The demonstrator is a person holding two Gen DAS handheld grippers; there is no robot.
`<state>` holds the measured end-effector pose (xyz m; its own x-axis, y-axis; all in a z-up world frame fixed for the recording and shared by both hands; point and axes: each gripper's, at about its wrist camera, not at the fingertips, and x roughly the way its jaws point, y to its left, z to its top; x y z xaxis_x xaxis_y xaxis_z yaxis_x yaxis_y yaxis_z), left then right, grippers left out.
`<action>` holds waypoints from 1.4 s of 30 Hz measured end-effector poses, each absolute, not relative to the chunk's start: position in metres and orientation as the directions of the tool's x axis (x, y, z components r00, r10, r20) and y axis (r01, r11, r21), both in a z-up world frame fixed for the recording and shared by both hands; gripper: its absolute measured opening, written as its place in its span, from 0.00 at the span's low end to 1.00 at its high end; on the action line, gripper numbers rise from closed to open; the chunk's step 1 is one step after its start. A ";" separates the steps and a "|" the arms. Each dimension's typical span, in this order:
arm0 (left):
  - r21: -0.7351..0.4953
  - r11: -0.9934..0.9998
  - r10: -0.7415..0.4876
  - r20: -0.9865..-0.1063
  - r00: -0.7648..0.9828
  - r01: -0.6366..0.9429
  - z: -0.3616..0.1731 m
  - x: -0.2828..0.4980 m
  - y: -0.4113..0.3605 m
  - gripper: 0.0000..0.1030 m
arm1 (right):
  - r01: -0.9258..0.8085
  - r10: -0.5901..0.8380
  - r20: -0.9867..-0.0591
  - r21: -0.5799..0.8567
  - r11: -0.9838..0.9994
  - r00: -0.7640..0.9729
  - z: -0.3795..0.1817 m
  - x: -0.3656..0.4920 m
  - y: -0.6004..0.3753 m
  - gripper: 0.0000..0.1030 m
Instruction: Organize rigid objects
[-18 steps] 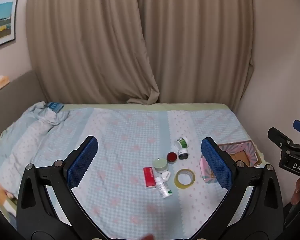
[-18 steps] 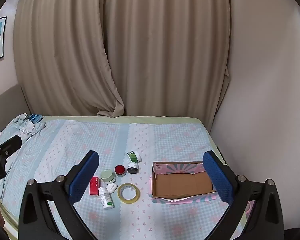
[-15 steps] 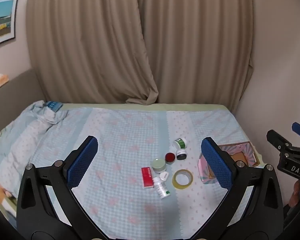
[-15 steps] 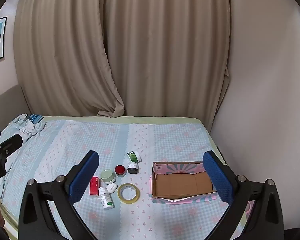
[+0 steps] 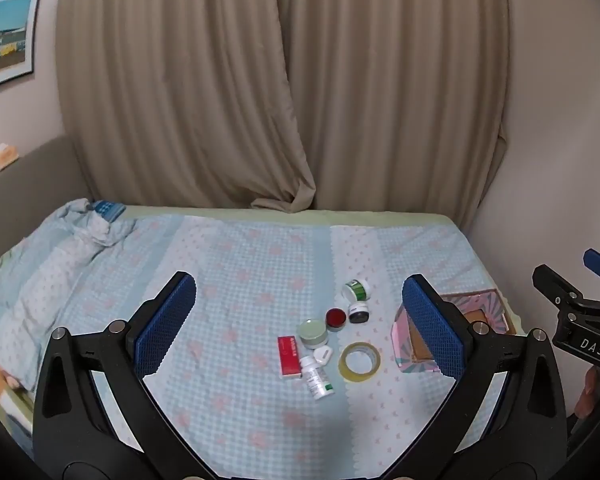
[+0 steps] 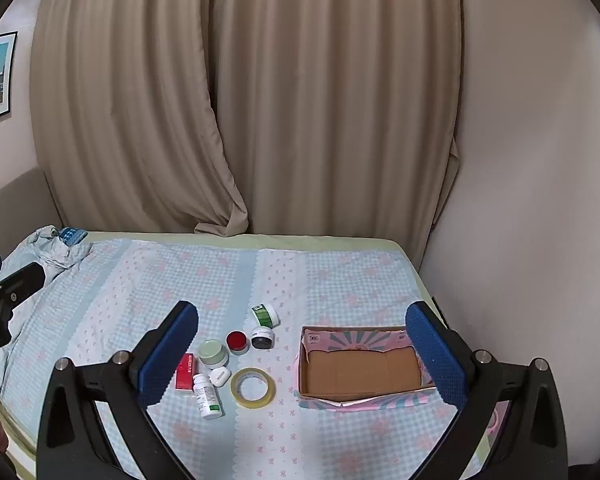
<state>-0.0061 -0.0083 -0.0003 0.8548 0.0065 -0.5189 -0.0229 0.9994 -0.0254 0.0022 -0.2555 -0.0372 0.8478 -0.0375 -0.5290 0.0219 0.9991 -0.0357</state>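
Small items lie in a cluster on the bed: a red box [image 6: 186, 373], a white pill bottle [image 6: 207, 395], a tape roll [image 6: 253, 387], a pale green jar [image 6: 213, 352], a red-lidded jar [image 6: 236, 341], a dark jar [image 6: 262, 338], a green-labelled jar [image 6: 265, 315] and a small white case [image 6: 220, 375]. An open cardboard box [image 6: 360, 366] sits to their right. My left gripper [image 5: 300, 322] and right gripper [image 6: 302, 346] are both open, empty, held well above the bed. The cluster also shows in the left wrist view around the tape roll [image 5: 359, 361].
The bed has a blue checked sheet [image 6: 204, 280] with a crumpled quilt [image 5: 60, 248] at the left. Beige curtains [image 6: 260, 100] hang behind. A wall [image 6: 540, 200] stands close on the right of the bed.
Both views have shifted only slightly; the left gripper has drifted a little, so the items sit a bit lower left between its fingers. Nothing was grasped.
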 end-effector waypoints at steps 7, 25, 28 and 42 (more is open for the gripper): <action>-0.026 0.999 0.017 -0.526 0.850 -0.036 0.002 -0.006 -0.010 0.99 | 0.011 -0.029 -0.530 -0.037 0.999 0.848 -0.036 0.007 -0.256 1.00; -0.039 0.999 -0.003 -0.525 0.851 -0.021 0.005 -0.004 -0.008 0.99 | 0.025 -0.039 -0.527 -0.034 0.999 0.849 -0.036 0.007 -0.260 1.00; -0.042 0.999 -0.005 -0.526 0.851 -0.019 0.005 -0.005 -0.008 0.99 | 0.024 -0.039 -0.526 -0.035 0.999 0.850 -0.037 0.006 -0.259 1.00; -0.042 0.999 -0.011 -0.530 0.848 -0.014 0.003 -0.003 -0.013 0.99 | 0.029 -0.041 -0.518 -0.032 0.999 0.854 -0.036 0.006 -0.263 1.00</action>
<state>-0.0031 -0.0127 0.0026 0.8482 -0.0108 -0.5296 -0.0135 0.9990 -0.0419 0.0058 -0.2632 -0.0358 0.8542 -0.0412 -0.5184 0.0287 0.9991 -0.0321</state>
